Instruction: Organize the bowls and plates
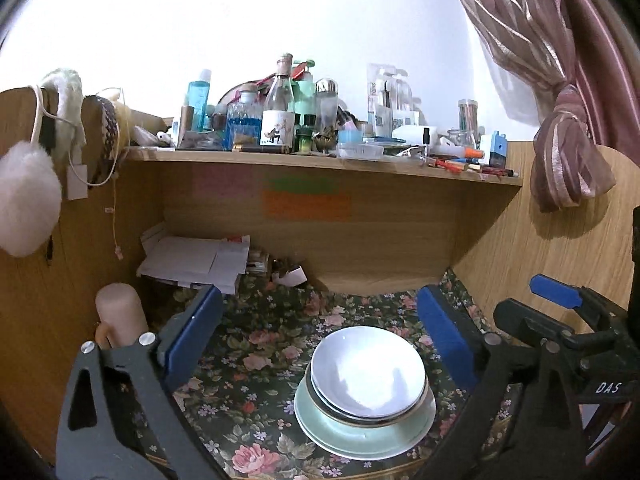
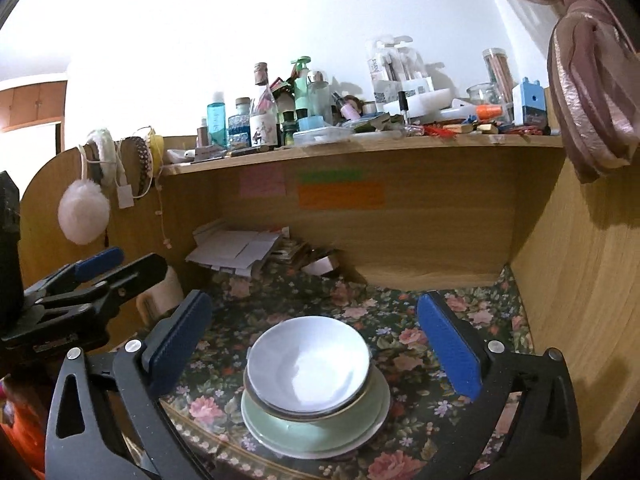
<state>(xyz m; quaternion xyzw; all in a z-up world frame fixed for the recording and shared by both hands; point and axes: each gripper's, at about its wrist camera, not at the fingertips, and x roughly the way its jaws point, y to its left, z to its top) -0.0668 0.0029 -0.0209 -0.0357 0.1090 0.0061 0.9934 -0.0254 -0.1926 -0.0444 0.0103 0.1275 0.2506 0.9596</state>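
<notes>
White bowl [image 1: 368, 372] on top, nested in a gold-rimmed bowl [image 1: 320, 398], both stacked on a pale green plate [image 1: 320, 424] over a white plate [image 2: 360, 442] at the bottom. Whole stack sitting on the floral-covered bench [image 1: 248, 344], near its front edge. Left gripper [image 1: 320, 344] hovering above and behind the stack, jaws spread wide, nothing between them. Right gripper [image 2: 316, 340] likewise wide and empty, just beside the left. Papers [image 1: 192, 258] piled at the back left under the shelf [image 1: 320, 160], bottles crowded on top. Pink curtain [image 1: 568, 160] knotted at right.
</notes>
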